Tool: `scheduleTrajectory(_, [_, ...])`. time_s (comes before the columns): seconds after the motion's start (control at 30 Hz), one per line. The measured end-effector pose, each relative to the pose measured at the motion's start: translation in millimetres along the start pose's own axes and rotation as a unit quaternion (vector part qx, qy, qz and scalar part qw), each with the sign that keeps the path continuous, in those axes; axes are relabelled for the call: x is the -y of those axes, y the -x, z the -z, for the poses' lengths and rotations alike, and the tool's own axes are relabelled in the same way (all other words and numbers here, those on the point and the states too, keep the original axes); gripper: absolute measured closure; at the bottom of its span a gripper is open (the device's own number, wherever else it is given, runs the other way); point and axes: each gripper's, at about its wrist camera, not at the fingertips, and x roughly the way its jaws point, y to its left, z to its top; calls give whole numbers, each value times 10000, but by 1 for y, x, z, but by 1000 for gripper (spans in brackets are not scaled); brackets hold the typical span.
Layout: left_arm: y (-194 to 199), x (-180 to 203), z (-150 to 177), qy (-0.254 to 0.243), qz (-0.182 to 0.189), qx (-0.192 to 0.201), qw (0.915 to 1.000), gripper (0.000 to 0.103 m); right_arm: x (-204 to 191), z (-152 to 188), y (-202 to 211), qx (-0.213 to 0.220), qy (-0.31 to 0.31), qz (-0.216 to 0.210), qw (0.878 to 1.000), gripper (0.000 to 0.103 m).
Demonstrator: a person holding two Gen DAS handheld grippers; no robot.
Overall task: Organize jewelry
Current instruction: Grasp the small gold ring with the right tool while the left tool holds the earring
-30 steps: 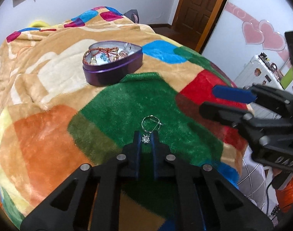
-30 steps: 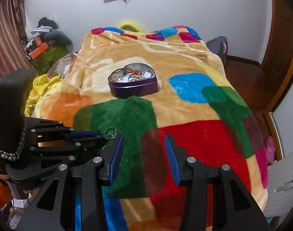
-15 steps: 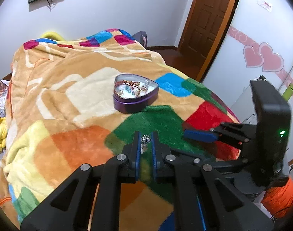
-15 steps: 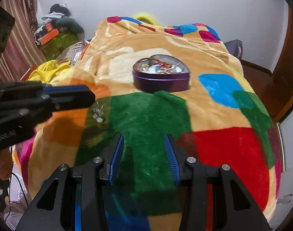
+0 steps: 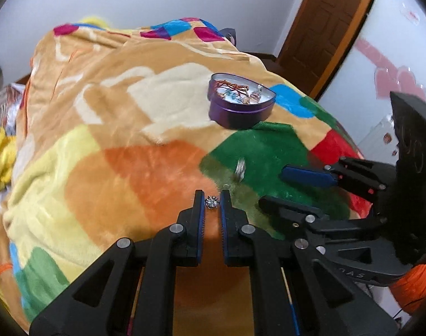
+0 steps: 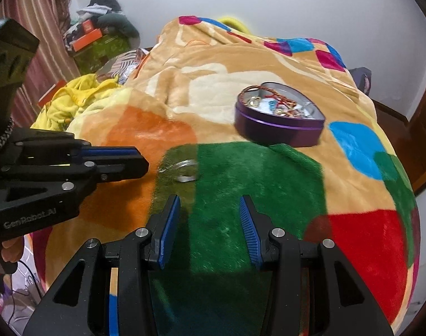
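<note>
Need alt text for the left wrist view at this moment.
The left gripper pinches a small silver star-shaped charm above a colourful patchwork blanket. Beyond sits an open purple heart-shaped tin of jewelry; the right gripper stands empty at right.

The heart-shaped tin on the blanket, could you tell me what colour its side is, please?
The tin has a purple side, clearest in the right wrist view.

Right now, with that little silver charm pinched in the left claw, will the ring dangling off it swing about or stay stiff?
Probably swings: the ring hangs blurred beyond the left claw, joined loosely to the charm. It looks thin and light, so likely easy to carry. The charm is small between the pads, so it might slip if jolted.
</note>
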Motion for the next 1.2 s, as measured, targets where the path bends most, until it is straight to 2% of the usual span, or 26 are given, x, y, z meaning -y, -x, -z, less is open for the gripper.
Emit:
scheduleTrajectory(0.3, [3, 0, -1, -77, -47, 109, 9999, 94, -4, -14, -16, 19, 154, 49, 9999, 63])
scheduleTrajectory(0.53, [21, -14, -17, -8, -268, 502, 9984, 94, 5, -34, -21, 89, -53, 23, 9999, 64])
scheduleTrajectory(0.73, [28, -29, -26, 77, -356, 669, 9971, 94, 0, -48, -37, -43, 110, -64, 9999, 73])
scheduleTrajectory(0.9, [22, -38, -30, 158, -346, 661, 9971, 94, -6, -49, -53, -324, 296, -177, 9989, 83])
scheduleTrajectory(1.2, [17, -31, -35, 101, -280, 638, 9975, 94, 3, -49, -36, -43, 142, -82, 9999, 84])
